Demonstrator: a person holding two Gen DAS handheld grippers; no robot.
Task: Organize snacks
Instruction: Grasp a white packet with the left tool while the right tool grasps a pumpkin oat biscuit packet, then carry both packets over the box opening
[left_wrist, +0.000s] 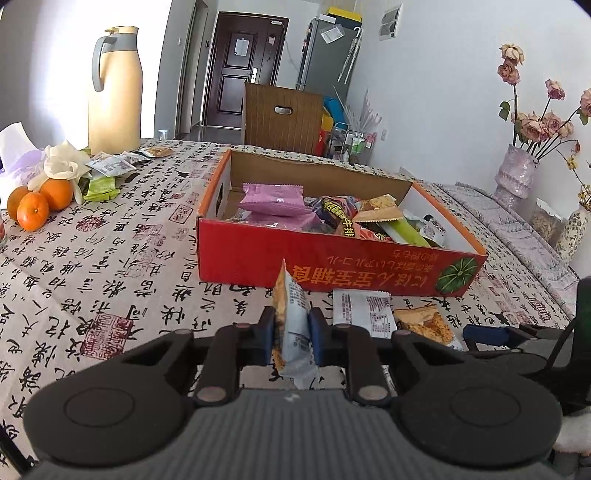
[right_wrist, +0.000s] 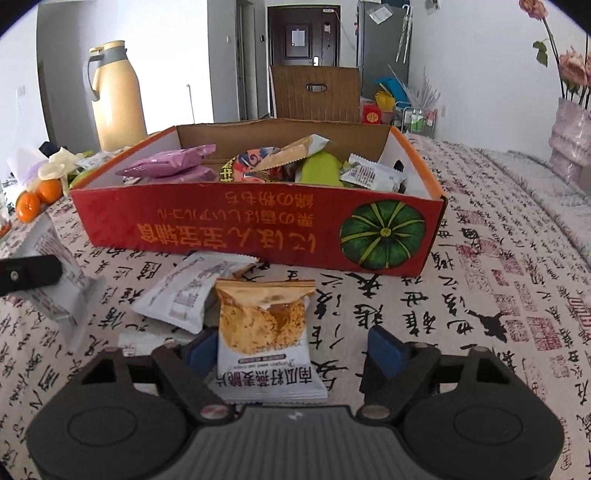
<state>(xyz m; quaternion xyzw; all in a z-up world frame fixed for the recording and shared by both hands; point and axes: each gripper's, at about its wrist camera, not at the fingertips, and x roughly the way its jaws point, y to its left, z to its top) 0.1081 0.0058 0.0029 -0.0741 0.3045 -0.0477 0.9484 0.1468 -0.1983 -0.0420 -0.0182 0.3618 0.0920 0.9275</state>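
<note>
Centrally, a snack packet (left_wrist: 293, 321) is shown clamped edge-up between the blue pads of the left gripper (left_wrist: 291, 332), just in front of the near red wall of the cardboard box (left_wrist: 321, 258). For a clean drop, the packet should be lifted above that wall and carried over the box before release, onto the pink, green and orange snacks (right_wrist: 258, 164) already inside. A second, orange-printed packet (right_wrist: 264, 332) is seen flat on the tablecloth (right_wrist: 461, 314) before the same wall, between the spread fingers of the right gripper (right_wrist: 290, 347), which is open and holds nothing. A white packet (right_wrist: 188, 291) lies just left of it. Oranges (left_wrist: 40, 203) and a cream thermos (left_wrist: 114, 92) stand well left of the box.
</note>
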